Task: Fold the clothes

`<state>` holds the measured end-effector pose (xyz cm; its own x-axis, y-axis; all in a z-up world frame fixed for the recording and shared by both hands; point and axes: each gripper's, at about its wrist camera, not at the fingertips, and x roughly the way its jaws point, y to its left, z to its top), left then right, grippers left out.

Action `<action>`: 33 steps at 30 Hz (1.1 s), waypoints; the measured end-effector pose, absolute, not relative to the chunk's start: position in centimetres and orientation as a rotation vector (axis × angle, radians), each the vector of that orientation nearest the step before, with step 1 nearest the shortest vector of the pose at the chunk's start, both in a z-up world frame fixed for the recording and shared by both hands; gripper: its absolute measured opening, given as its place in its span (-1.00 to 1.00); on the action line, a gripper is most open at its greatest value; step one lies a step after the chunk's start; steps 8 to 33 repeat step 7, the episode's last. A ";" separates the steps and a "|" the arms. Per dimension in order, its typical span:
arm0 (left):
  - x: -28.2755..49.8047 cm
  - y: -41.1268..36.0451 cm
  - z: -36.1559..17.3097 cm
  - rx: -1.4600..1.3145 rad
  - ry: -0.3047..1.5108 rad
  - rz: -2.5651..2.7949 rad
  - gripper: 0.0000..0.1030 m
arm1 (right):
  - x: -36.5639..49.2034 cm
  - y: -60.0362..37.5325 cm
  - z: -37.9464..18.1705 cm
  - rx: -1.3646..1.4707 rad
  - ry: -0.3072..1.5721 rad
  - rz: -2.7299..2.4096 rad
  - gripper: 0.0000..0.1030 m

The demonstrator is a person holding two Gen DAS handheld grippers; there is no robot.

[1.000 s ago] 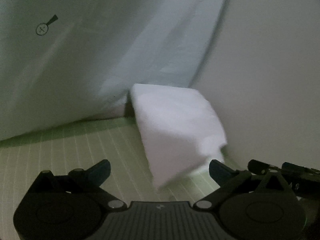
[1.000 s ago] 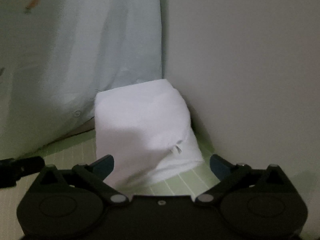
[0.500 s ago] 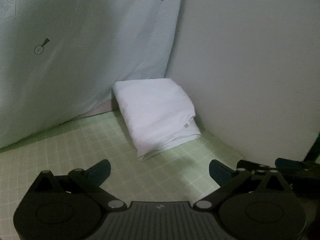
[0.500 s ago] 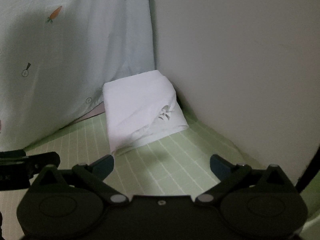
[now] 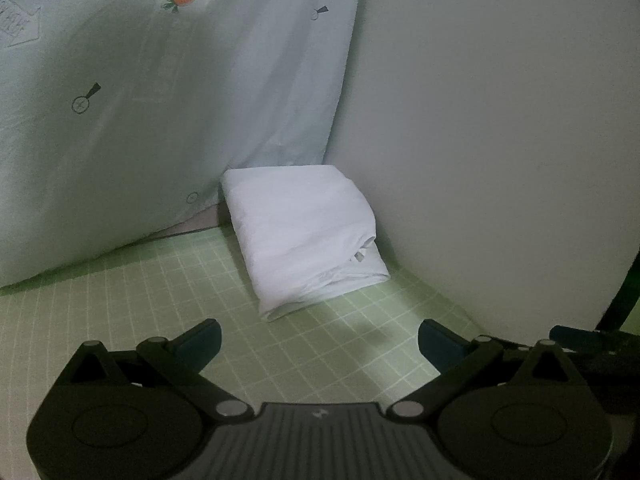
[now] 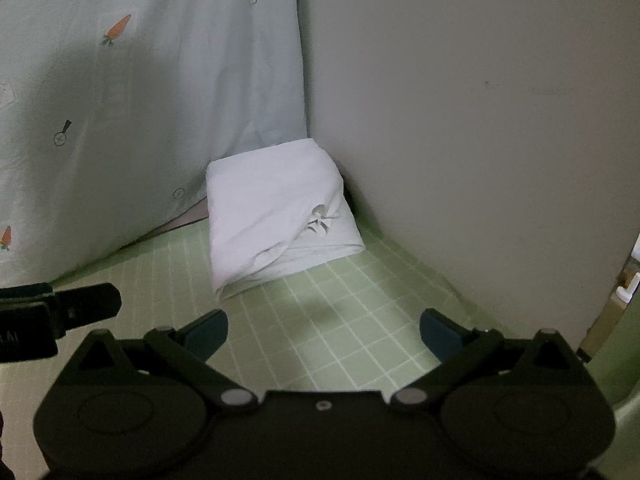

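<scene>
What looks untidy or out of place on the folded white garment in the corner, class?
The garment lies folded on the green sheet, but its near right side is not flat: a crumpled pocket of fabric with a small tag pokes out of the fold. Both grippers are open, clear of it.

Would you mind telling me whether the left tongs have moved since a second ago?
Yes. The left tongs have drawn back from the folded white garment, which looks smaller and farther off, with more green checked sheet showing in front of the corner.
</scene>
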<state>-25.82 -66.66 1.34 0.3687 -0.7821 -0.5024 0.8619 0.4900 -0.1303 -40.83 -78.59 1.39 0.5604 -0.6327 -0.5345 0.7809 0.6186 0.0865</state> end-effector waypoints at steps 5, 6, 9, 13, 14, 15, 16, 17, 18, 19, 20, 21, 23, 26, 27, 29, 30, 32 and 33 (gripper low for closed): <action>-26.3 -66.8 1.4 0.157 0.557 -1.052 1.00 | -41.3 -78.9 1.4 0.322 0.484 -0.838 1.00; -26.3 -66.8 1.5 0.157 0.557 -1.050 1.00 | -41.3 -79.0 1.3 0.321 0.483 -0.835 1.00; -26.4 -66.9 1.5 0.157 0.558 -1.049 1.00 | -41.3 -79.1 1.3 0.321 0.482 -0.833 1.00; -26.4 -66.9 1.5 0.157 0.558 -1.049 1.00 | -41.3 -79.1 1.3 0.321 0.482 -0.833 1.00; -26.4 -66.9 1.5 0.157 0.558 -1.049 1.00 | -41.3 -79.1 1.3 0.321 0.482 -0.833 1.00; -26.4 -66.9 1.5 0.157 0.558 -1.049 1.00 | -41.3 -79.1 1.3 0.321 0.482 -0.833 1.00; -26.4 -66.9 1.5 0.157 0.558 -1.049 1.00 | -41.3 -79.1 1.3 0.321 0.482 -0.833 1.00; -26.4 -66.9 1.5 0.157 0.558 -1.049 1.00 | -41.3 -79.1 1.3 0.321 0.482 -0.833 1.00; -26.4 -66.9 1.5 0.157 0.558 -1.049 1.00 | -41.3 -79.1 1.3 0.321 0.482 -0.833 1.00; -26.4 -66.9 1.5 0.157 0.558 -1.049 1.00 | -41.3 -79.1 1.3 0.321 0.482 -0.833 1.00; -26.4 -66.9 1.5 0.157 0.558 -1.049 1.00 | -41.3 -79.1 1.3 0.321 0.482 -0.833 1.00; -26.4 -66.9 1.5 0.157 0.558 -1.049 1.00 | -41.3 -79.1 1.3 0.321 0.482 -0.833 1.00; -26.4 -66.9 1.5 0.157 0.558 -1.049 1.00 | -41.3 -79.1 1.3 0.321 0.482 -0.833 1.00; -26.4 -66.9 1.5 0.157 0.558 -1.049 1.00 | -41.3 -79.1 1.3 0.321 0.482 -0.833 1.00; -26.4 -66.9 1.5 0.157 0.558 -1.049 1.00 | -41.3 -79.1 1.3 0.321 0.482 -0.833 1.00; -26.4 -66.9 1.5 0.157 0.558 -1.049 1.00 | -41.3 -79.1 1.3 0.321 0.482 -0.833 1.00; -26.4 -66.9 1.5 0.157 0.558 -1.049 1.00 | -41.3 -79.1 1.3 0.321 0.482 -0.833 1.00; -26.4 -66.9 1.5 0.157 0.558 -1.049 1.00 | -41.3 -79.1 1.3 0.321 0.482 -0.833 1.00; -26.4 -66.9 1.5 0.157 0.558 -1.049 1.00 | -41.3 -79.1 1.3 0.321 0.482 -0.833 1.00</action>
